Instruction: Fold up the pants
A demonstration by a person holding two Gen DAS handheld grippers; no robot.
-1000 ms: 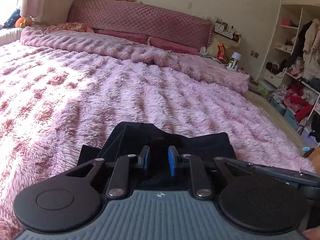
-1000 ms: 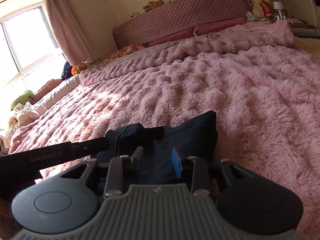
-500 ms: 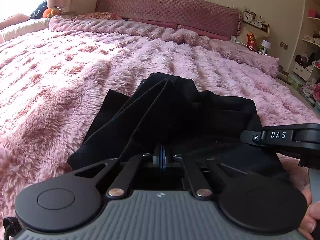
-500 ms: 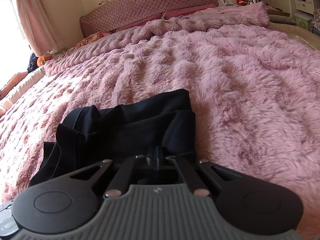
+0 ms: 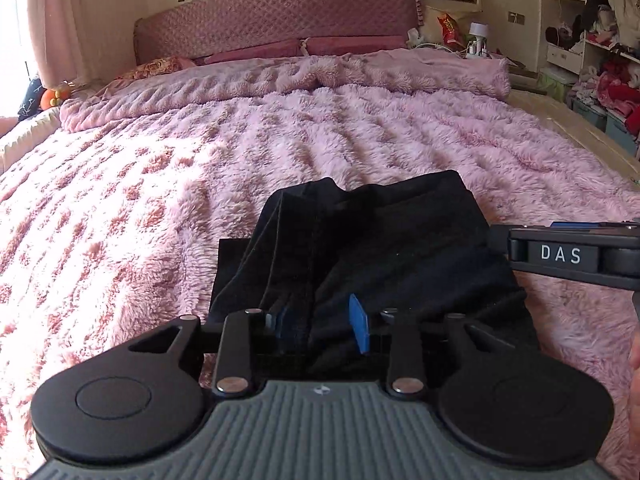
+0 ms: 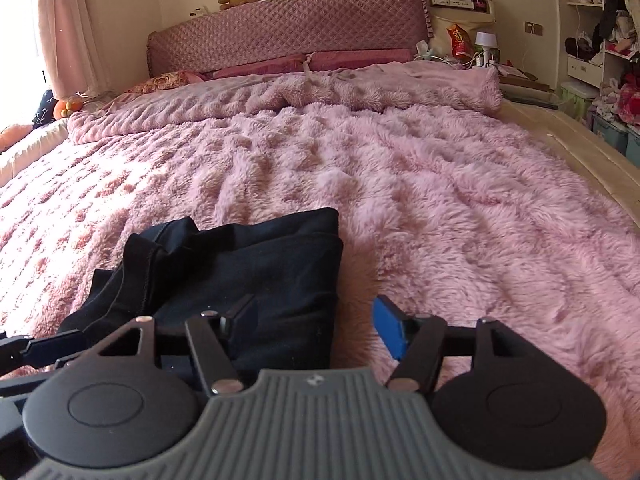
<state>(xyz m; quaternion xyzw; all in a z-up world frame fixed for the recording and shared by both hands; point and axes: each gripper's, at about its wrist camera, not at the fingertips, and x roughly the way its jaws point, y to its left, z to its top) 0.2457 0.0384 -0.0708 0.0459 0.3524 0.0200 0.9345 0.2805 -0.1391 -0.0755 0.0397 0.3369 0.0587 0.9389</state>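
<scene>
The black pants (image 5: 380, 248) lie folded in a bunched stack on the pink fluffy blanket (image 5: 240, 152). My left gripper (image 5: 320, 322) is open, its blue pads on either side of a raised fold of the near edge. In the right wrist view the pants (image 6: 248, 264) lie at the lower left. My right gripper (image 6: 316, 326) is open over the stack's right edge, one finger over the cloth, the other over the blanket. The right gripper's body marked DAS (image 5: 568, 256) shows at the right of the left wrist view.
A quilted pink headboard (image 5: 280, 24) and pillows (image 5: 300, 46) stand at the far end of the bed. A cluttered nightstand (image 6: 472, 48) and open shelves of clothes (image 5: 600, 40) are at the right. A curtained window (image 6: 60, 28) is at the left.
Both grippers were shut on the pants half a second ago and have opened. The pants have dropped onto the blanket in a lower stack.
</scene>
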